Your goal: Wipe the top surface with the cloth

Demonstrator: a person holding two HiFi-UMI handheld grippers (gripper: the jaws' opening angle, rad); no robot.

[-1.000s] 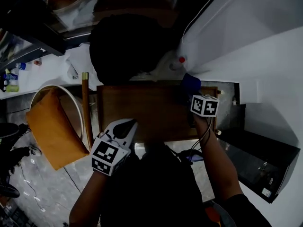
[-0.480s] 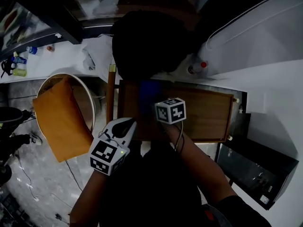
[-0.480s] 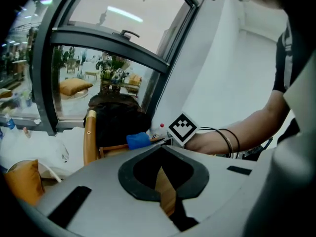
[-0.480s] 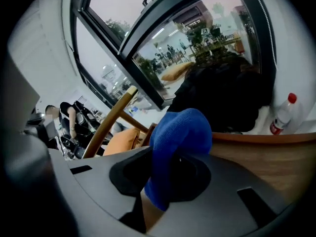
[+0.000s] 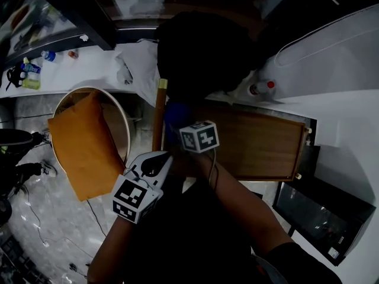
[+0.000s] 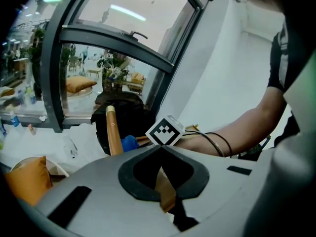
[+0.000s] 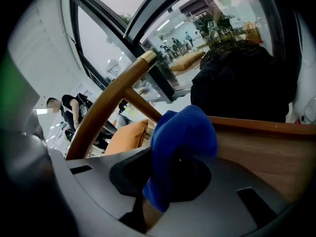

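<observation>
Dim light lies over a brown wooden tabletop [image 5: 260, 147] set beside a pale marbled floor [image 5: 47, 229], and the gripper views show a dark window frame [image 6: 123, 38] beyond it. The blue cloth [image 5: 176, 114] is at the left end of the tabletop, pinched in the right gripper [image 5: 181, 123], whose marker cube [image 5: 199, 136] faces up toward the head camera. In the right gripper view the jaws of the right gripper [image 7: 173, 157] are clamped on the cloth [image 7: 183, 137], which bunches up above them into a rounded wad and hangs out below them. The wood grain of the tabletop [image 7: 266, 152] runs off to the right behind it. Whether the wad presses on the wood or sits just above it cannot be told. A light wooden post [image 5: 159, 114] stands just left of the cloth, at the tabletop's left edge, and shows as a curved bar [image 7: 106, 102] in the right gripper view. The left gripper [image 5: 160, 157] hangs near the tabletop's near left corner, apart from the cloth. In its own view the tips of the left gripper [image 6: 160, 147] meet, with nothing held between them. Further left, an orange cushion [image 5: 83, 149] leans in a round, white-rimmed seat [image 5: 123, 129]. A large dark rounded thing [image 5: 201, 52] sits at the far side of the tabletop.
</observation>
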